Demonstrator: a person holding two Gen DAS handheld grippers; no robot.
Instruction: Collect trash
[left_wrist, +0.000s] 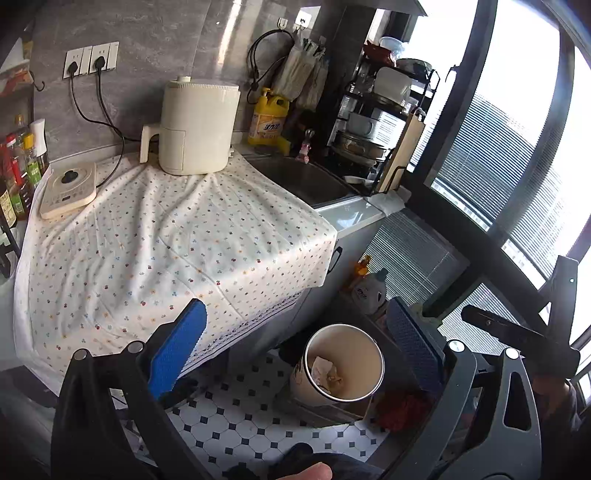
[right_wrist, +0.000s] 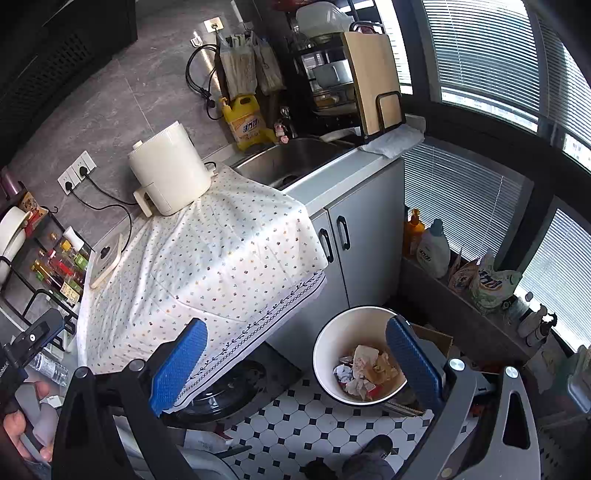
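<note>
A white round trash bin (left_wrist: 343, 365) (right_wrist: 356, 354) stands on the tiled floor beside the cloth-covered counter. Crumpled paper trash (right_wrist: 364, 371) (left_wrist: 327, 373) lies inside it. My left gripper (left_wrist: 295, 332) hovers above the bin, open, with nothing between its blue pads (left_wrist: 177, 350). My right gripper (right_wrist: 295, 354) is open too and holds nothing; its right pad (right_wrist: 413, 358) overlaps the bin's rim in that view. The dotted white cloth (left_wrist: 155, 236) (right_wrist: 207, 258) on the counter carries no loose trash that I can see.
A white air fryer (left_wrist: 197, 125) and a flat induction cooker (left_wrist: 68, 188) sit on the cloth. Behind are a sink (right_wrist: 295, 158), yellow detergent jug (right_wrist: 245, 123) and dish rack (right_wrist: 332, 74). Bottles (right_wrist: 432, 247) line the window ledge. A person's hand (right_wrist: 22, 417) holds the left gripper's handle.
</note>
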